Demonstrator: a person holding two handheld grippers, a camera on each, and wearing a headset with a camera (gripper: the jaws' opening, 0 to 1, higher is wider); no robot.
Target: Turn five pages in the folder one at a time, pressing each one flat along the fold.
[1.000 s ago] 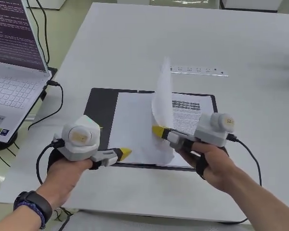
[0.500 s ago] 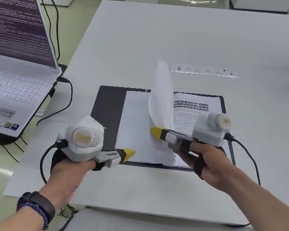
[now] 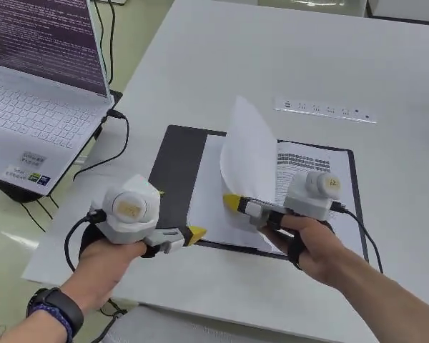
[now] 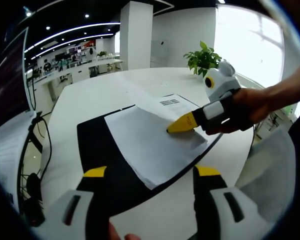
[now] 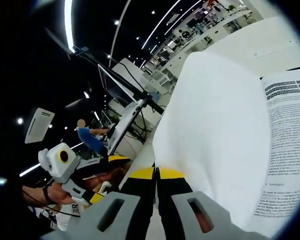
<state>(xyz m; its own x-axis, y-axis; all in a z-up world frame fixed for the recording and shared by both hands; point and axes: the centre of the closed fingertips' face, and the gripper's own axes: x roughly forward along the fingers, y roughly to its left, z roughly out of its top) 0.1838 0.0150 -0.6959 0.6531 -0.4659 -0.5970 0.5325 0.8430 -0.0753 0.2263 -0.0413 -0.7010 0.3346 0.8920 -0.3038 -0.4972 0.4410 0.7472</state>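
A black folder [image 3: 175, 168] lies open on the white table, with a white sheet on its left half. My right gripper [image 3: 232, 202] is shut on the lower edge of a page [image 3: 249, 153], which stands up curved over the fold. In the right gripper view the yellow tips [image 5: 157, 174] meet at the foot of that page [image 5: 215, 125], and a printed page [image 5: 285, 130] lies flat beside it. My left gripper [image 3: 196, 233] hovers open at the folder's front edge. Its jaws [image 4: 151, 172] stand wide apart with nothing between them, facing the folder [image 4: 97, 145] and the right gripper [image 4: 177, 126].
An open laptop [image 3: 36, 86] sits at the far left, with a black cable [image 3: 104, 153] running toward the folder's left side. A white power strip [image 3: 325, 111] lies behind the folder. The table's near edge is just below both hands.
The camera has swung, shifting the whole scene right. The right gripper has carried the raised page a little further left over the fold. The left gripper stays open at the folder's front edge.
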